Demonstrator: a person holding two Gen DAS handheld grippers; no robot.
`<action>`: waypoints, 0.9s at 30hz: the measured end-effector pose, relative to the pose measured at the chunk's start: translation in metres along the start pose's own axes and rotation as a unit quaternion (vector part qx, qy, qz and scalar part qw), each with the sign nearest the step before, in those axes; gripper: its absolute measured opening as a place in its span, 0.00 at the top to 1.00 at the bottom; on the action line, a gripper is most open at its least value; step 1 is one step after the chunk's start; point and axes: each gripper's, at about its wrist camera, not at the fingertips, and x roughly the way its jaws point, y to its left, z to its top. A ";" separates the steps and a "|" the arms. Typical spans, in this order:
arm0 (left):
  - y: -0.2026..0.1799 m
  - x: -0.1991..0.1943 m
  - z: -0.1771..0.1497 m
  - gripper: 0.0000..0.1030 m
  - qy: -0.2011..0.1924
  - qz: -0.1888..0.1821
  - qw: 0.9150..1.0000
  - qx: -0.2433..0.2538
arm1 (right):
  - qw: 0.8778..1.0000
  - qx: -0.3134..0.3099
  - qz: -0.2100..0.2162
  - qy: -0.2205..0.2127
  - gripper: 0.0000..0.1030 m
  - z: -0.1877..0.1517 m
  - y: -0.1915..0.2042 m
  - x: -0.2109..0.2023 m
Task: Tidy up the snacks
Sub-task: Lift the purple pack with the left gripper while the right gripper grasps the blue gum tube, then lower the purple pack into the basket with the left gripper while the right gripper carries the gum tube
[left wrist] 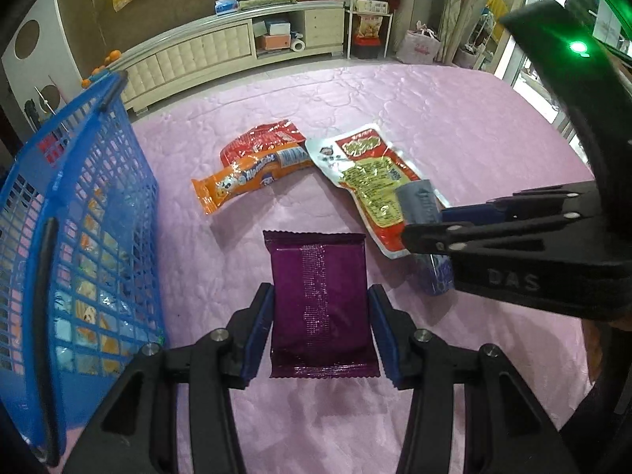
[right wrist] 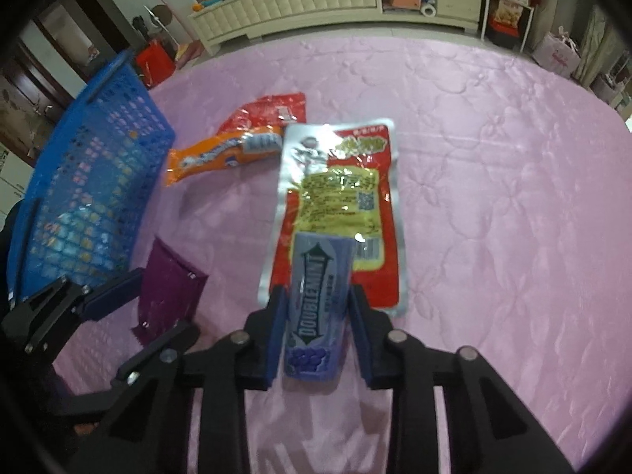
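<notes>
A purple snack packet lies on the pink cloth between the fingers of my left gripper, which is shut on it; it shows in the right wrist view too. My right gripper is shut on a blue-grey Doublemint gum bottle, also seen in the left wrist view. Beyond lie a red and silver pouch, an orange snack bar and a red packet. A blue mesh basket with several snacks inside stands at the left.
The pink quilted cloth stretches far and right. A cream cabinet and a white metal shelf stand beyond the far edge. My left gripper appears at lower left of the right wrist view.
</notes>
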 end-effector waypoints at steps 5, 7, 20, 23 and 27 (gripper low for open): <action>-0.003 -0.025 0.000 0.56 -0.020 -0.002 1.000 -0.004 | 1.000 -0.012 -0.005 -0.027 0.66 -0.009 0.009 -0.033; -0.005 -0.036 0.000 0.56 -0.030 -0.002 1.000 -0.003 | 0.999 -0.015 -0.006 -0.037 0.66 -0.010 0.010 -0.046; 0.017 -0.119 0.001 0.56 -0.106 0.000 0.994 -0.010 | 0.993 -0.050 -0.013 -0.111 0.66 -0.022 0.052 -0.129; 0.031 -0.130 -0.001 0.56 -0.118 0.005 0.993 -0.016 | 0.991 -0.060 -0.012 -0.123 0.66 -0.020 0.067 -0.138; 0.047 -0.145 -0.008 0.56 -0.129 0.013 0.991 -0.028 | 0.988 -0.078 -0.006 -0.136 0.66 -0.017 0.090 -0.150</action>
